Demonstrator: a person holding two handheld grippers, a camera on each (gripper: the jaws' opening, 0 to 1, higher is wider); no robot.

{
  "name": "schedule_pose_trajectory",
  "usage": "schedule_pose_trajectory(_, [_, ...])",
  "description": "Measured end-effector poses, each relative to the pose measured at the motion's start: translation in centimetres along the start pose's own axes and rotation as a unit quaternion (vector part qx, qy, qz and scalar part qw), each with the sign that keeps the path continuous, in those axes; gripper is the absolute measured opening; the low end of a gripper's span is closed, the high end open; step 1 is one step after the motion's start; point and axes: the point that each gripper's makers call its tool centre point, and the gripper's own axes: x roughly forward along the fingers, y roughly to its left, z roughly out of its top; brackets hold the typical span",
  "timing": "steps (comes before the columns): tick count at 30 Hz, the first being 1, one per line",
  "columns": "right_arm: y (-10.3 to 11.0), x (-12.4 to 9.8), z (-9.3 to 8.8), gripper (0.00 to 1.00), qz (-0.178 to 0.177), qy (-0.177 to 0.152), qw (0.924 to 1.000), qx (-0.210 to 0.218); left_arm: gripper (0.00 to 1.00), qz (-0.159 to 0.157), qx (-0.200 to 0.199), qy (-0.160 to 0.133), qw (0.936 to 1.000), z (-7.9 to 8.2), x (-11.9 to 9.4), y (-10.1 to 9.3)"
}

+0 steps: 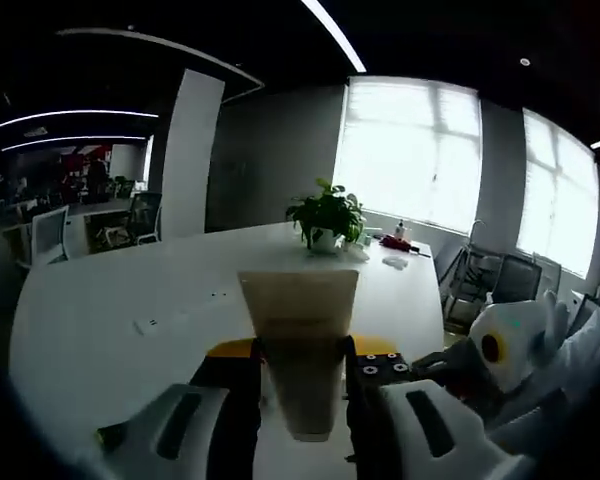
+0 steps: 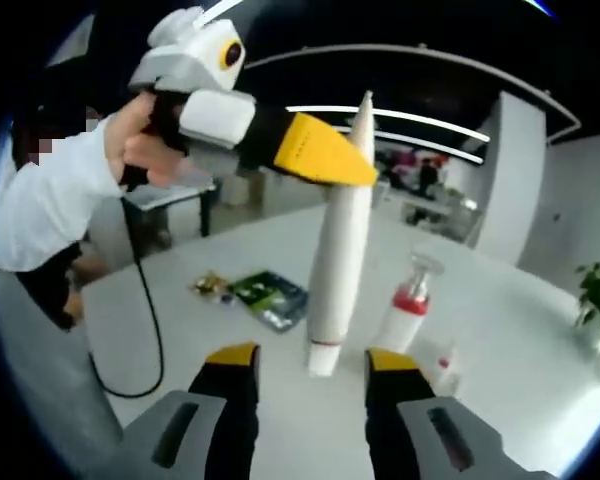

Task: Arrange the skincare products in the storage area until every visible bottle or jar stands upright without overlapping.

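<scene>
My left gripper (image 1: 302, 350) is shut on a long white tube (image 1: 300, 330), whose flat crimped end fans out above the jaws. In the right gripper view the same left gripper (image 2: 345, 160) comes in from the upper left, held by a person's hand. It grips the tube (image 2: 335, 240) near its top, so the tube hangs almost upright above the table with its cap end down. My right gripper (image 2: 312, 358) is open. The cap end hangs between its yellow-tipped jaws with a gap on each side. A white pump bottle (image 2: 408, 300) with a red band stands upright behind the tube.
A small clear bottle (image 2: 445, 372) stands right of the pump bottle. A dark green packet (image 2: 270, 297) and some small loose items (image 2: 212, 285) lie to the left on the white table (image 2: 500, 300). A potted plant (image 1: 327, 215) stands farther along the table (image 1: 110, 300). A black cable hangs over the left edge.
</scene>
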Motion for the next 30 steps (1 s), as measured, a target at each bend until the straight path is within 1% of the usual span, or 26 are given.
schedule_pose_trajectory(5, [0.1, 0.1, 0.2, 0.39, 0.005, -0.005, 1.0000, -0.001, 0.29, -0.015, -0.002, -0.007, 0.9999, 0.4, -0.2, -1.6])
schedule_pose_trajectory(7, [0.0, 0.1, 0.4, 0.35, 0.002, -0.010, 0.9999, -0.002, 0.29, -0.018, -0.002, -0.009, 0.9998, 0.5, -0.3, -2.1])
schedule_pose_trajectory(10, [-0.5, -0.1, 1.5, 0.29, -0.008, -0.031, 0.9995, -0.006, 0.29, -0.027, -0.007, -0.012, 0.9996, 0.5, -0.6, -2.9])
schedule_pose_trajectory(13, [-0.8, 0.0, 2.0, 0.24, -0.013, -0.039, 0.9992, -0.003, 0.29, -0.033, -0.010, -0.011, 0.9994, 0.4, -0.7, -3.6])
schedule_pose_trajectory(14, [-0.7, 0.0, 2.0, 0.23, -0.009, -0.039, 0.9992, -0.002, 0.29, -0.033, -0.011, -0.011, 0.9993, 0.4, -0.8, -3.7])
schedule_pose_trajectory(15, [-0.8, -0.1, 2.1, 0.19, -0.011, -0.042, 0.9991, 0.000, 0.29, -0.031, -0.008, -0.012, 0.9994, 0.3, -0.8, -3.8])
schedule_pose_trajectory(16, [-0.8, -0.1, 2.0, 0.18, -0.015, -0.041, 0.9990, 0.002, 0.29, -0.031, -0.008, -0.012, 0.9994, 0.3, -0.9, -3.8])
schedule_pose_trajectory(18, [-0.7, -0.3, 2.3, 0.18, -0.007, -0.049, 0.9988, 0.004, 0.29, -0.031, -0.012, -0.017, 0.9993, 0.5, -1.2, -3.8])
schedule_pose_trajectory(21, [-0.9, -0.6, 2.7, 0.16, -0.009, -0.056, 0.9984, 0.008, 0.29, -0.033, -0.014, -0.023, 0.9991, 0.8, -1.6, -3.7])
schedule_pose_trajectory(22, [-0.8, -0.6, 2.8, 0.15, -0.004, -0.060, 0.9982, 0.008, 0.30, -0.033, -0.013, -0.026, 0.9990, 0.9, -1.6, -3.7])
schedule_pose_trajectory(23, [-0.6, -0.6, 3.0, 0.15, 0.006, -0.064, 0.9977, 0.022, 0.30, -0.034, -0.010, -0.026, 0.9990, 1.0, -1.7, -3.7])
schedule_pose_trajectory(26, [-0.4, -0.8, 3.1, 0.14, 0.010, -0.064, 0.9977, 0.020, 0.30, -0.039, -0.004, -0.026, 0.9989, 1.1, -1.9, -3.8])
schedule_pose_trajectory(28, [-0.3, -0.9, 3.3, 0.13, 0.016, -0.067, 0.9973, 0.028, 0.30, -0.043, -0.005, -0.029, 0.9986, 1.2, -2.1, -3.6])
schedule_pose_trajectory(29, [-0.2, -0.9, 3.2, 0.13, 0.019, -0.064, 0.9973, 0.032, 0.31, -0.048, -0.004, -0.026, 0.9985, 1.1, -2.0, -3.6])
schedule_pose_trajectory(30, [0.1, -0.8, 3.0, 0.13, 0.025, -0.058, 0.9973, 0.037, 0.31, -0.047, -0.007, -0.021, 0.9987, 1.0, -1.9, -3.4])
